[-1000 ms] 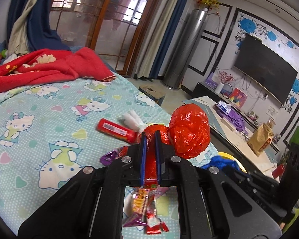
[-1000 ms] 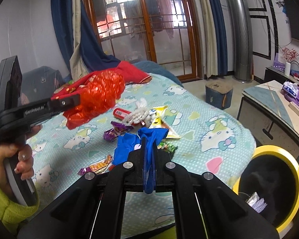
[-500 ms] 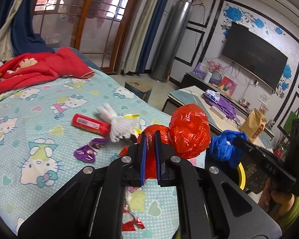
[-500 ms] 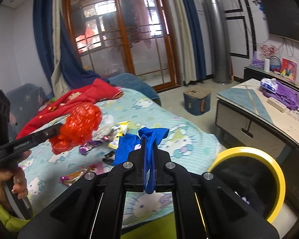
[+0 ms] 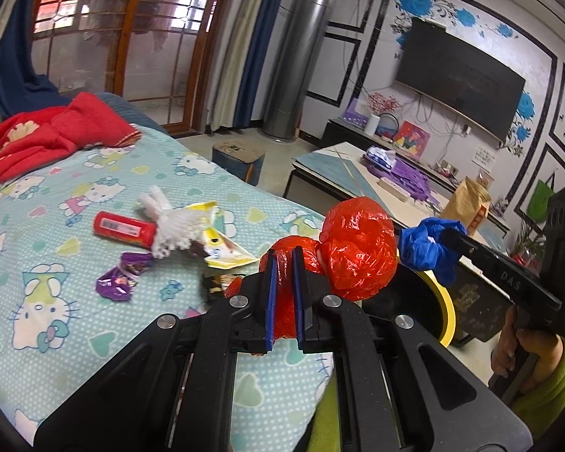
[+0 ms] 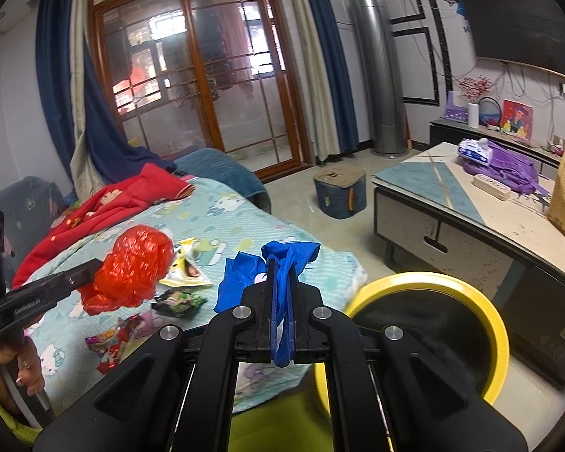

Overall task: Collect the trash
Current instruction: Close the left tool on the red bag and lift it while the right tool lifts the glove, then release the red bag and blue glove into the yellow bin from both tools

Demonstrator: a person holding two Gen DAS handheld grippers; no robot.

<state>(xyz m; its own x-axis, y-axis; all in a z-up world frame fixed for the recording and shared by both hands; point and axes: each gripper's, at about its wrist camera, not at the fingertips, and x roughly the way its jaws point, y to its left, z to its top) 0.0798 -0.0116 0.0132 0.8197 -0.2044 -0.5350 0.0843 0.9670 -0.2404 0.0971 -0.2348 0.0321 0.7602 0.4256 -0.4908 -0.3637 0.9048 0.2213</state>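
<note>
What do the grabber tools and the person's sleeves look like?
Both are black plastic tools with silver screws and thin blue pads on the two fingers. The left tool shows white lettering on its side in the right wrist view; the right tool has a small green light and lettering in the left wrist view. The person's sleeve is bright lime green.

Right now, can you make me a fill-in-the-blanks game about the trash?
1. The left gripper is shut on a ____ bag.
2. The right gripper is shut on a ____ bag.
3. The bin has a ____ rim.
4. The red tube lies on the ____.

Answers: red; blue; yellow; bed
</note>
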